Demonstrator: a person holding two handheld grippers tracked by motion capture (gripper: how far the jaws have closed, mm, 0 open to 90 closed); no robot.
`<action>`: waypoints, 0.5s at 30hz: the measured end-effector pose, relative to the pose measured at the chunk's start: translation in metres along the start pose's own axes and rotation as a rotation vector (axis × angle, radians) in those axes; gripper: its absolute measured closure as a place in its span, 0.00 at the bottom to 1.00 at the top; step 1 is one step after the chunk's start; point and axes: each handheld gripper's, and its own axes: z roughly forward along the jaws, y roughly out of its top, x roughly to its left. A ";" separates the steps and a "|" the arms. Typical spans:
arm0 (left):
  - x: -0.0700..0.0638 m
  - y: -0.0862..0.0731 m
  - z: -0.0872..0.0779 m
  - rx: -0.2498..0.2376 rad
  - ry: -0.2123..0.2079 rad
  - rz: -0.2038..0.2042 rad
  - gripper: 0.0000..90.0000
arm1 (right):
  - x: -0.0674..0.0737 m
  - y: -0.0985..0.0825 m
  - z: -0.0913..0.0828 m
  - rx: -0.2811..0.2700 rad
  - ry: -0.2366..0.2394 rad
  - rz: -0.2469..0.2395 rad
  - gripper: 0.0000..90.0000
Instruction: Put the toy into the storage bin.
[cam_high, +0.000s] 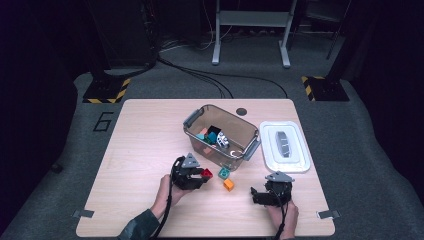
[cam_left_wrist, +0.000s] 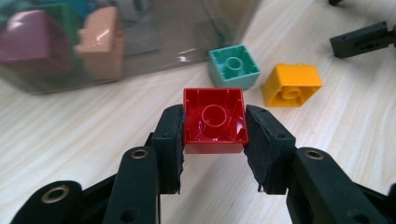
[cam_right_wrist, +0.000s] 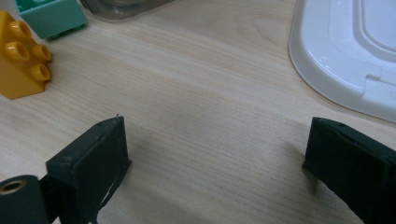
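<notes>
gripping a red block (cam_left_wrist: 215, 122) between its two black pads, the left gripper (cam_high: 201, 175) is sitting near the middle of the table (cam_high: 145, 130), a little toward the near edge; the block's hollow underside is facing the left gripper view, and both pads are pressing flat on its opposite sides, with the block off the wood as far as that view lets me tell. a hand (cam_high: 165, 192) is coming in from the near edge and wrapping around the gripper body

just beyond the red block, a teal block (cam_left_wrist: 233, 66) and an orange block (cam_left_wrist: 292, 85) are lying side by side on the wood, close together but apart, both just beside the near wall of a clear plastic bin (cam_high: 200, 116). the bin is standing toward the far right part of the table, holding a pink block (cam_left_wrist: 100, 44) and a few other coloured pieces that are too blurred through the wall to name. a white lid (cam_high: 285, 146) is lying flat by the right edge, next to the bin

toward the near right corner, the right gripper (cam_high: 256, 194) is resting low over bare wood in the other hand (cam_high: 284, 214); its jaws are standing wide with nothing between them, the orange and teal blocks lying off past its one jaw and the lid's rim past the other
</notes>
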 end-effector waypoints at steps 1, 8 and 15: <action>0.003 0.000 -0.003 -0.004 0.001 -0.008 0.66 | 0.000 0.000 0.000 0.000 0.000 0.000 0.06; 0.027 -0.003 -0.022 -0.007 0.036 -0.028 0.66 | 0.000 0.000 0.000 0.001 0.001 0.000 0.05; 0.050 -0.001 -0.037 -0.013 0.046 -0.075 0.66 | 0.000 0.000 0.000 0.003 0.002 -0.010 0.05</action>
